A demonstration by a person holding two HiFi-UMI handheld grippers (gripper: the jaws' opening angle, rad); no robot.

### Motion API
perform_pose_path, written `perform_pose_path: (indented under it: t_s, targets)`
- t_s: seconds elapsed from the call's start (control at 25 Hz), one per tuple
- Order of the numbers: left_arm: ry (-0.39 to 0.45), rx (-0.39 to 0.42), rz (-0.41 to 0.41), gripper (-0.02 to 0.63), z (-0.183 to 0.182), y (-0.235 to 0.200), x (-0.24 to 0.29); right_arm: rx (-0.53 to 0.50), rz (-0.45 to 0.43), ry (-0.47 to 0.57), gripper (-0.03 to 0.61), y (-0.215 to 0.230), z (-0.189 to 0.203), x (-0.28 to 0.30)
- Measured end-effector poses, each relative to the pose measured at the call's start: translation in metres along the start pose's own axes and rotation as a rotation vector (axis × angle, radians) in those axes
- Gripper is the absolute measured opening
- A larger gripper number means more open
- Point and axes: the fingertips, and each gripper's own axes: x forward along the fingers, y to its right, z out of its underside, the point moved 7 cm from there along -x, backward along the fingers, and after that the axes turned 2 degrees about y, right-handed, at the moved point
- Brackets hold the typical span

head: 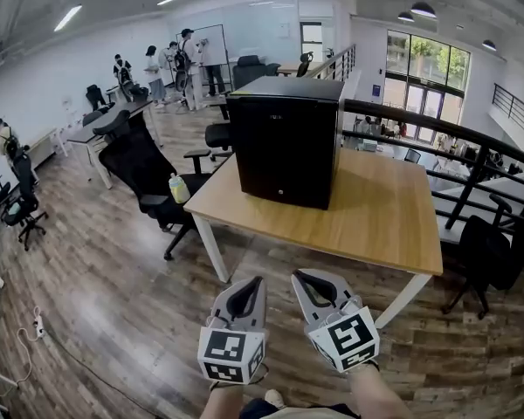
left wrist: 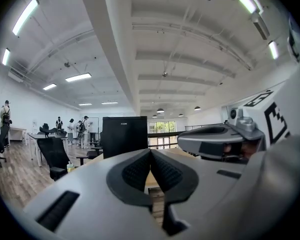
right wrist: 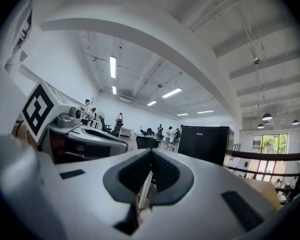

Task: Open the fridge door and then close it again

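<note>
Black fridge [head: 286, 142]: small boxy cabinet on the wooden table [head: 380, 225], towards its far-left corner, door shut and facing us.
Handling: rigid and probably fairly heavy. The smooth door looks slick, and I'd expect the seal to resist at first. A hard tug might slide the cabinet on the tabletop.
Where to take hold: no handle shows, so likely a door edge or recess. I can't tell which side hinges.
Left gripper [head: 258, 280]: jaws pressed together on nothing, well short of the table.
Right gripper [head: 298, 276]: likewise clenched and empty, just beside the left.
</note>
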Motion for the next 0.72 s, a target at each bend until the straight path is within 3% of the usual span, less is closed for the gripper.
perform_pose_path:
  t_s: [0.28,0.52,0.72]
  targets:
    - [-0.02,0.001,0.009,0.005,0.006,-0.074,0.024,0.021,0.0,-0.004,-0.003,-0.009,-0.001,0.072]
    - [-0.014,-0.002,0.01,0.005,0.009,-0.122,0.06,0.094,-0.007,0.059,-0.003,0.003,0.004,0.13]
    - [-0.004,0.0,0.013,0.005,0.008,-0.166,0.114,0.092,-0.017,0.086,-0.003,0.028,0.009,0.196]
